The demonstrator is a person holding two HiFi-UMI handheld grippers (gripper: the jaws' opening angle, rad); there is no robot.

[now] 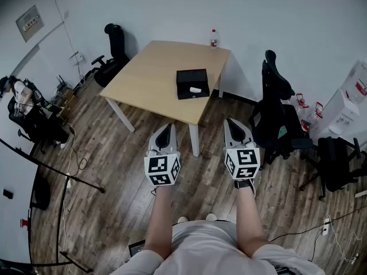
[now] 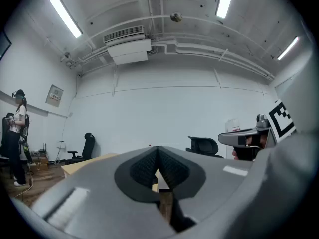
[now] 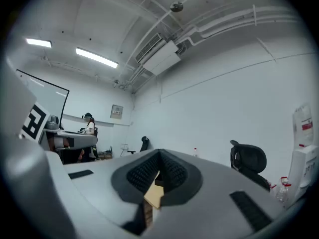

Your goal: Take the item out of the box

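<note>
A black open box [image 1: 192, 83] lies on the light wooden table [image 1: 155, 73], toward its near right corner. A small white item [image 1: 195, 89] rests inside it. Both grippers are held over the wooden floor, short of the table and well apart from the box. My left gripper [image 1: 167, 129] points at the table's near edge, its jaws shut and empty. My right gripper [image 1: 231, 122] is beside it, also shut on nothing. In the left gripper view the left gripper [image 2: 157, 151] has its pads meeting at the tip, as does the right gripper [image 3: 159, 154] in the right gripper view.
A bottle [image 1: 214, 38] stands at the table's far edge. Black office chairs stand at the far left [image 1: 114, 47] and right [image 1: 275, 110] of the table. A white water dispenser [image 1: 347, 105] is at the right wall. A person [image 1: 20, 96] stands at far left. Cables lie on the floor [image 1: 74, 171].
</note>
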